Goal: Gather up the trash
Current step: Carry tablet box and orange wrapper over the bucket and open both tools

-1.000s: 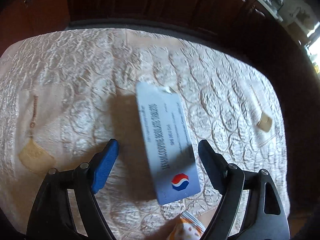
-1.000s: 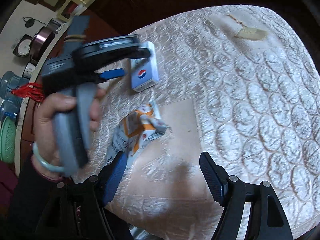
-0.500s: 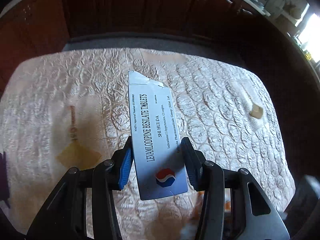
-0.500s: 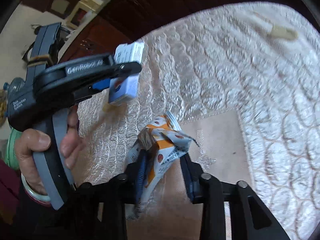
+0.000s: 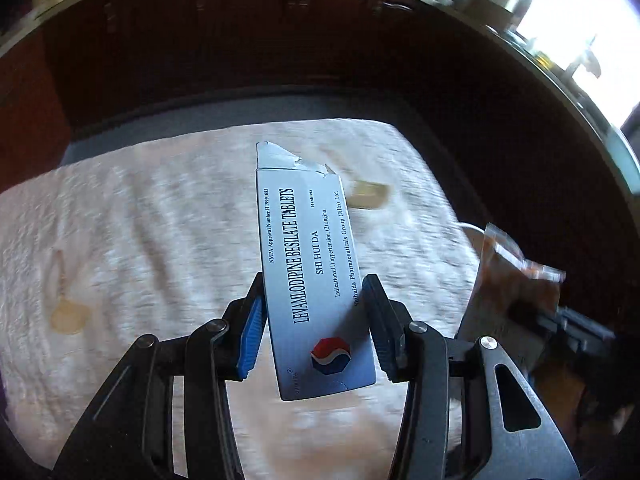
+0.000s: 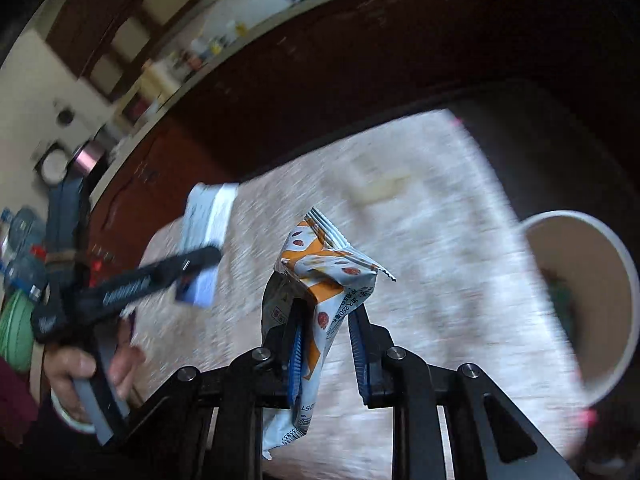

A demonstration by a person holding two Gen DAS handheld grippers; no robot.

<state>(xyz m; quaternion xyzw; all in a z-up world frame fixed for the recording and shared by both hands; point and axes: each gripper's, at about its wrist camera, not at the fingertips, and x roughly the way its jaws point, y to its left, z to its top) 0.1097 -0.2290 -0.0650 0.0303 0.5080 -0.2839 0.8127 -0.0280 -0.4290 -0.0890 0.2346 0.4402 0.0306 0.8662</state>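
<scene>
Between left tongs (image 5: 316, 320): tablet box (image 5: 312, 272).

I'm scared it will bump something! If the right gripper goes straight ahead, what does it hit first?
Probably the cream tablecloth beyond the snack wrapper held by the right gripper. The paper cup sits off to the right, though blur hides depth.

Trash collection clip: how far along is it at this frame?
Midway. Both pickups look done: the left gripper is shut on the tablet box, the right gripper on the snack wrapper, both lifted off the quilted cloth. Neither is dropped off yet; an open paper cup sits at the right, possibly the destination.
</scene>
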